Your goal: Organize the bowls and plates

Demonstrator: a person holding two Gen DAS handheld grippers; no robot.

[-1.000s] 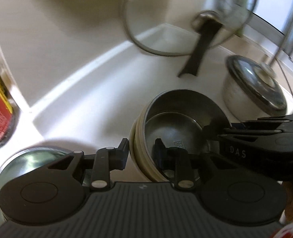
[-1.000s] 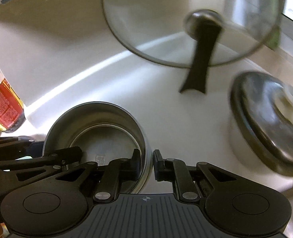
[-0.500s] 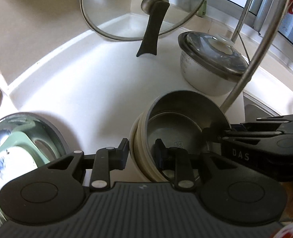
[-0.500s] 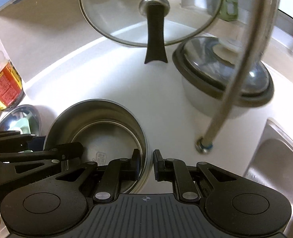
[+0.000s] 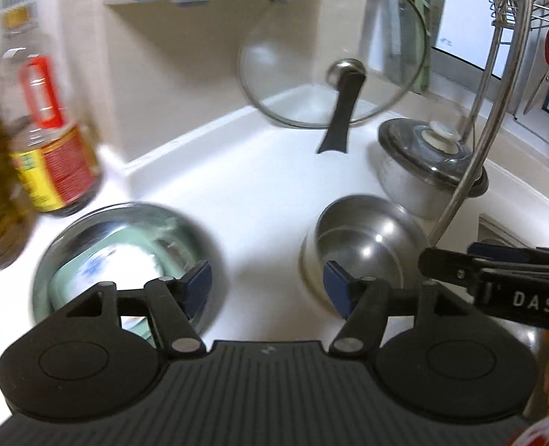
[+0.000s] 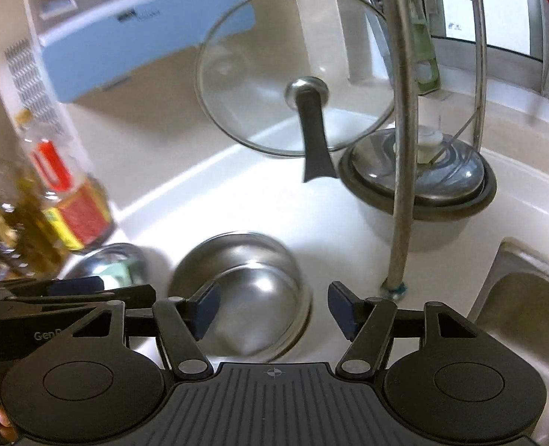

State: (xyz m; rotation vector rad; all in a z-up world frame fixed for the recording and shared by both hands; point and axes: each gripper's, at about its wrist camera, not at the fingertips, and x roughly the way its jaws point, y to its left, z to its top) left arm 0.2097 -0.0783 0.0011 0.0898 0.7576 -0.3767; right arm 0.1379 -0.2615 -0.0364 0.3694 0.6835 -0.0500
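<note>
A steel bowl stands on the white counter; it also shows in the right wrist view. To its left a wide steel basin holds a pale green dish; the basin also shows in the right wrist view. My left gripper is open and empty, raised between basin and bowl. My right gripper is open and empty, above the bowl's right side; it shows at the right edge of the left wrist view.
A glass lid leans in the back corner. A lidded steel pot stands at the right behind a curved faucet pipe. Oil bottles stand at the left. A sink lies at the right.
Both grippers have opened, let go of the steel bowl's rim and pulled up and back. The bowl now rests on the counter.
</note>
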